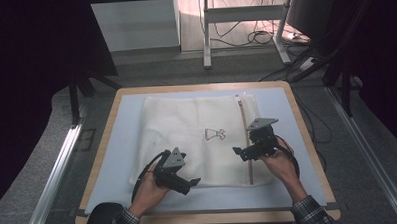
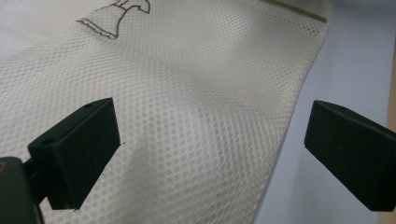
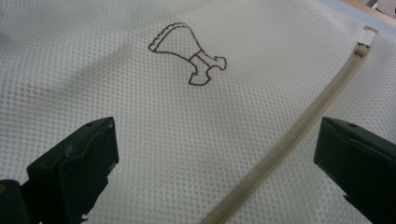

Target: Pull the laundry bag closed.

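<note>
A white mesh laundry bag (image 1: 197, 137) lies flat on the table, with a small brown outline drawing (image 1: 215, 134) at its middle and a beige zipper (image 1: 246, 140) running along its right side. My left gripper (image 1: 191, 185) hovers over the bag's near edge, jaws wide open, mesh (image 2: 201, 116) between them. Over the zipper's near half my right gripper (image 1: 239, 153) stands open, pointing left. In the right gripper view the drawing (image 3: 189, 56) and zipper (image 3: 289, 135) lie ahead of its empty jaws.
The bag rests on a pale blue mat (image 1: 122, 144) set in a wooden-edged table (image 1: 100, 150). Beyond the table are a grey floor, a white stand (image 1: 243, 20) and loose cables (image 1: 256, 37).
</note>
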`<control>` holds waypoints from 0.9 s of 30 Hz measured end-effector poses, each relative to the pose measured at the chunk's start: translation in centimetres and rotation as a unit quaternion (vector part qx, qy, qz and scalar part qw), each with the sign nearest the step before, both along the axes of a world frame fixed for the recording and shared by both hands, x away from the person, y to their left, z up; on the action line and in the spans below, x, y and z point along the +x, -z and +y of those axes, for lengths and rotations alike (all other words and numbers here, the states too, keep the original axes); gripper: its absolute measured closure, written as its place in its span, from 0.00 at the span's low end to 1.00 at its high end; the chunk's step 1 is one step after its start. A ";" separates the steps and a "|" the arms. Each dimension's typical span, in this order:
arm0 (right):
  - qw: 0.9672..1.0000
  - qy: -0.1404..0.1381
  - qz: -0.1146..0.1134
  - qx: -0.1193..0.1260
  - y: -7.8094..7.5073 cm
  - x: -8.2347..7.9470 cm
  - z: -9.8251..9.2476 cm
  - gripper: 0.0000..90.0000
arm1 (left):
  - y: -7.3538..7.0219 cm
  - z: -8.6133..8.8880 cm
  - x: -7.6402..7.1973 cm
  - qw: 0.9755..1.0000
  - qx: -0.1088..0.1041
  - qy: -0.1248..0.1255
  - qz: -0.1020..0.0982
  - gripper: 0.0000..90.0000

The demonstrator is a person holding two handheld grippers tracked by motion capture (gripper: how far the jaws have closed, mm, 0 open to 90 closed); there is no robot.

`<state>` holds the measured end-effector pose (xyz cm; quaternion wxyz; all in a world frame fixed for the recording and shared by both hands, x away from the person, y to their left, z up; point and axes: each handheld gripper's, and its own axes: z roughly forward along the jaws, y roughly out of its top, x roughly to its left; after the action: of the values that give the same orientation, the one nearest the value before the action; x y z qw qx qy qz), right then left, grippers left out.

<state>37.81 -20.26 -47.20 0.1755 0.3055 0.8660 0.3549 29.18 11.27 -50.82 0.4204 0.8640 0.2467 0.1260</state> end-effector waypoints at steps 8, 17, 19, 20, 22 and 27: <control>1.000 -0.004 -0.001 0.005 0.0 -1.6 -0.5 0.00 | -0.1 1.2 -0.2 1.000 0.001 -0.014 -0.001 0.04; 1.000 -0.005 -0.005 0.005 0.1 -3.2 -1.3 0.00 | -0.3 2.7 -0.5 0.999 -0.001 -0.032 -0.004 0.04; 1.000 -0.004 -0.006 0.005 0.1 -3.6 -1.6 0.00 | -0.3 3.0 -0.6 0.999 -0.002 -0.036 -0.004 0.04; 1.000 -0.003 -0.007 0.005 0.2 -3.7 -1.7 0.00 | -0.3 3.2 -0.7 0.999 -0.002 -0.038 -0.005 0.04; 1.000 0.000 -0.007 0.003 0.2 -4.1 -2.0 0.00 | -0.3 3.6 -0.7 0.999 -0.003 -0.043 -0.006 0.04; 1.000 0.007 -0.013 0.007 0.1 -5.2 -2.8 0.00 | -0.4 4.4 -0.9 0.999 -0.006 -0.052 -0.006 0.04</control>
<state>32.65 -23.03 -47.28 0.1866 0.3084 0.8588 0.3640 28.26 15.70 -50.45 0.4198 0.8468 0.2893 0.1516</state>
